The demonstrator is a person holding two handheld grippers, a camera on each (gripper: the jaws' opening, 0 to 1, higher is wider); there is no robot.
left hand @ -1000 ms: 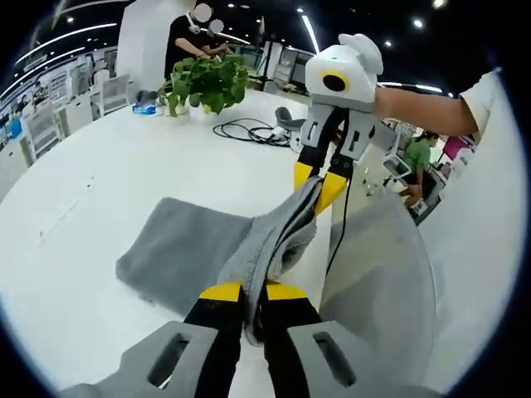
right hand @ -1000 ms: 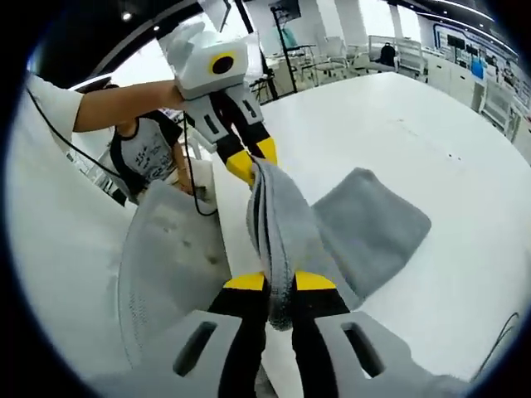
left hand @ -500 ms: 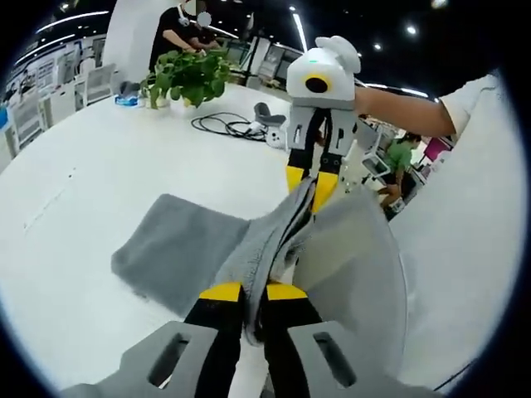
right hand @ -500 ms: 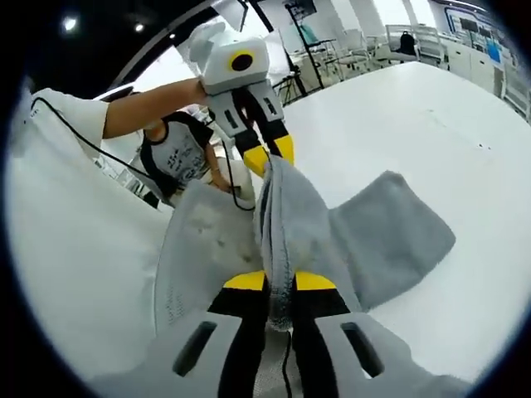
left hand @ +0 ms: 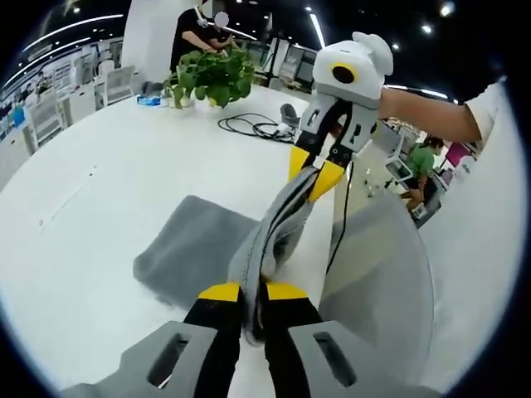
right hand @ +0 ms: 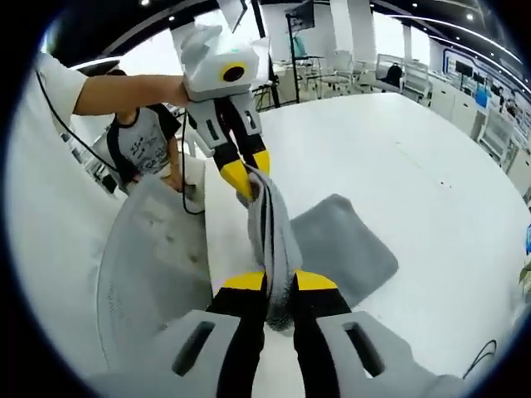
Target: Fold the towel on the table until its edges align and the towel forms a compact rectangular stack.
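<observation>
The white bench (left hand: 99,207) carries the lower part of the grey towel (left hand: 195,249), which lies flat on it while its near edge is lifted and stretched between the two claws. The left claw (left hand: 253,292) pinches one end of that raised edge and the right claw (right hand: 280,282) pinches the other. Far back stand a potted plant (left hand: 211,76) and what looks like a coiled black cable (left hand: 253,128).

Grey terry-cloth towel (left hand: 195,245): one edge lifted off the white desk (left hand: 99,191) and stretched taut between my left gripper (left hand: 253,292) and my right gripper (left hand: 314,170), bunched into a narrow band. The remainder lies flat on the desk, roughly rectangular, with soft rounded corners.
</observation>
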